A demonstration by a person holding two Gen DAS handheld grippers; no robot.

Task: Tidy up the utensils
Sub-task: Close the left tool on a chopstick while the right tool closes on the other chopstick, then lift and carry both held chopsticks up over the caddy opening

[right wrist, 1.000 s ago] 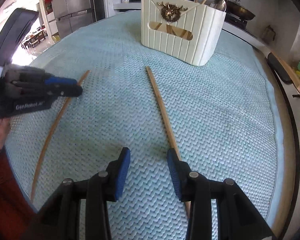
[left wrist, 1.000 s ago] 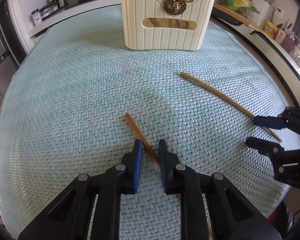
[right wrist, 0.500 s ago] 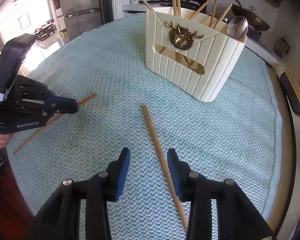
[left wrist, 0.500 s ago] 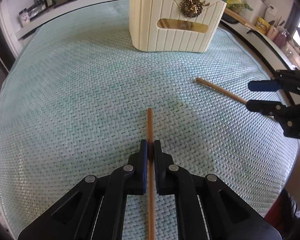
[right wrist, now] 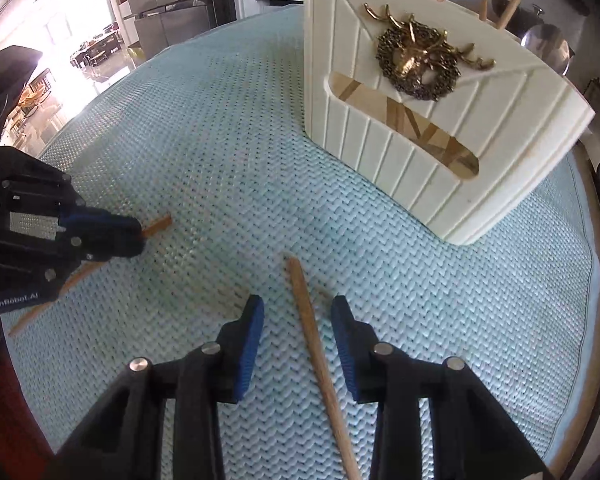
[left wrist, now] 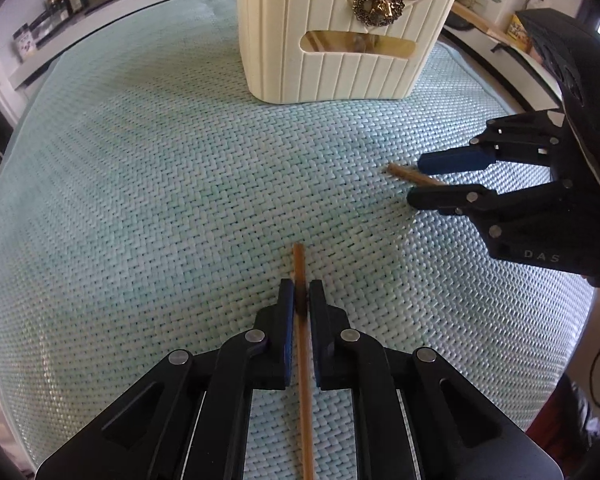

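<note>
The left gripper (left wrist: 299, 292) is clenched on a thin brown wooden chopstick (left wrist: 302, 360), its blue-lined pads pressed against the stick near the front end, so that only a short tip pokes out beyond the fingers while the long shaft runs back under the black linkage. A second ago this chopstick lay slanted across partly open jaws; now it sits straight along the gripper's line, which reads as a settled grasp ready for carrying. The right gripper (right wrist: 298, 338) is not yet gripping: its jaws have just been closing, but a clear gap remains on each side of the second wooden chopstick (right wrist: 314, 344) that lies between them on the pale mint woven table mat (right wrist: 228, 152), so that stick is straddled and, as far as the frames show, resting on the mat. A second ago the same stick ran past the outside of the right-hand finger; now it is centred between the fingers. Beyond both grippers stands the cream ribbed utensil holder with a brass stag-head emblem (right wrist: 420, 128), which looms larger and nearer than before, with chopsticks and a spoon already poking from its top. In my judgement one stick is secured and the other is about to be, so the likely next steps are finishing the right-hand pinch, then lifting both toward the holder's open top.
</note>
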